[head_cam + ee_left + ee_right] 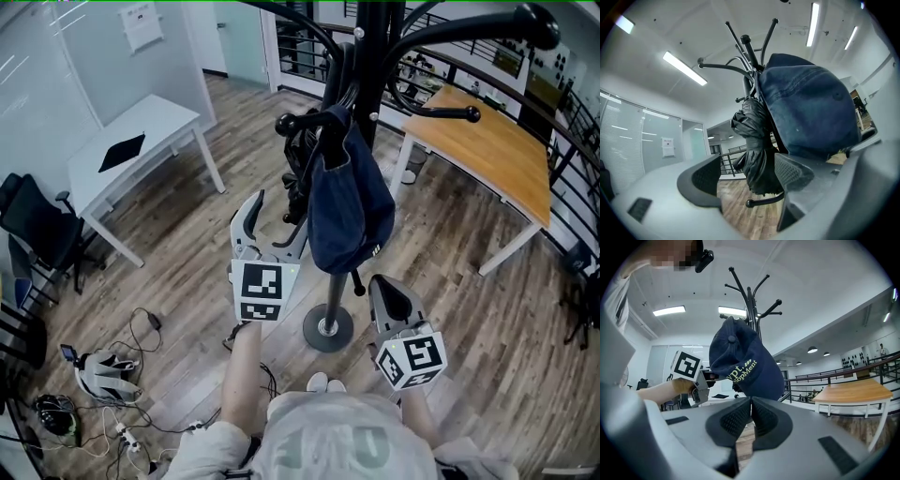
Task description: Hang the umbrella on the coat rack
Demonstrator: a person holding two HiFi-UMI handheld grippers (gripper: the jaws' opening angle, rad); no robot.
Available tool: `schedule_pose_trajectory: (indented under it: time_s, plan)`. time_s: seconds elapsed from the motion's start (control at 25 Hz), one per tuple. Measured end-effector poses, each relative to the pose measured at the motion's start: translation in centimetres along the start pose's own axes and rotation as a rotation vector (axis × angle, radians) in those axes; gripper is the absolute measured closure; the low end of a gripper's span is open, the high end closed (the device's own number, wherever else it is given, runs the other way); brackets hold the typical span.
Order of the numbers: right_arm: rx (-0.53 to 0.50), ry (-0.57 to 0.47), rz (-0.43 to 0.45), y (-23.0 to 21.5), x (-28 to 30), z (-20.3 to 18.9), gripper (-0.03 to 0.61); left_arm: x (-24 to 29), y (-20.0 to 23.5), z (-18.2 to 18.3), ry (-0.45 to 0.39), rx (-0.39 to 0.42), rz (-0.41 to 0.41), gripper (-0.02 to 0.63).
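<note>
A folded black umbrella (298, 173) (757, 145) hangs from a hook of the black coat rack (370, 56) (750, 296), with its curved handle (764, 200) at the bottom. A navy cap (349, 202) (811, 112) (745, 362) hangs on the rack beside it and partly hides it in the head view. My left gripper (279, 217) (747, 180) is open, its jaws standing either side of the umbrella's lower end without touching it. Low to the right of the rack pole, my right gripper (394, 300) (751, 416) is shut with nothing in it.
The rack's round base (328, 328) stands on the wood floor just ahead of the person's feet. A white table (141, 141) is at the left, a wooden table (497, 150) at the right, a black chair (37, 225) far left. Cables and a helmet (103, 370) lie on the floor.
</note>
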State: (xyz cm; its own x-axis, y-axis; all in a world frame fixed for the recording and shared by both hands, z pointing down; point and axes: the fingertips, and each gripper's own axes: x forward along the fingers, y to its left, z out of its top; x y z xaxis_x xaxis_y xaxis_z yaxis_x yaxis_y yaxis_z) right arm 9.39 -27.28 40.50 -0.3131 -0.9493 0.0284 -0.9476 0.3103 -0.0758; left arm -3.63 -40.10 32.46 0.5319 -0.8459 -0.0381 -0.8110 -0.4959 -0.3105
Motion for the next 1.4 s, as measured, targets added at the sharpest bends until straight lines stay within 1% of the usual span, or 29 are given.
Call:
schedule_pose_trajectory:
  time_s: [0.24,0.52,0.56,0.68,0.84,0.92,0.96,1.04,1.2,1.4]
  plan:
    - [-0.004,0.008,0.001,-0.2,0.0,-0.9,0.548,-2.4,-1.2,-3.3,0.031,-0.061,0.029,0.276]
    - [-0.020,0.025,-0.001,-0.3,0.5,-1.6,0.548,-6.1,-3.7,-6.9,0.018,-0.168,0.069,0.281]
    - [-0.024,0.027,-0.002,-0.3,0.5,-1.8,0.548,-6.6,-4.2,-7.2,0.013,-0.182,0.069,0.293]
    - [-0.042,0.032,-0.007,-0.4,0.5,-2.2,0.548,-8.0,-5.8,-7.9,-0.002,-0.199,0.071,0.380]
    - [-0.057,0.036,-0.010,-0.4,0.2,-2.4,0.548,-9.1,-7.3,-8.6,0.004,-0.188,0.093,0.477]
    - [-0.059,0.037,-0.014,-0.5,0.1,-2.5,0.548,-9.2,-7.1,-8.3,-0.012,-0.177,0.111,0.544]
    - [-0.059,0.038,-0.017,-0.6,0.0,-2.7,0.548,-9.1,-6.9,-8.1,-0.023,-0.172,0.118,0.564]
    - [-0.060,0.046,-0.022,-0.8,-0.1,-3.0,0.548,-9.1,-6.8,-7.8,-0.031,-0.170,0.123,0.575]
    - [-0.090,0.064,-0.030,-1.0,-0.3,-3.4,0.548,-9.3,-7.0,-8.6,0.008,-0.181,0.121,0.581]
    - [-0.094,0.065,-0.041,-1.3,-0.4,-3.6,0.548,-9.3,-7.7,-8.7,-0.001,-0.195,0.102,0.583]
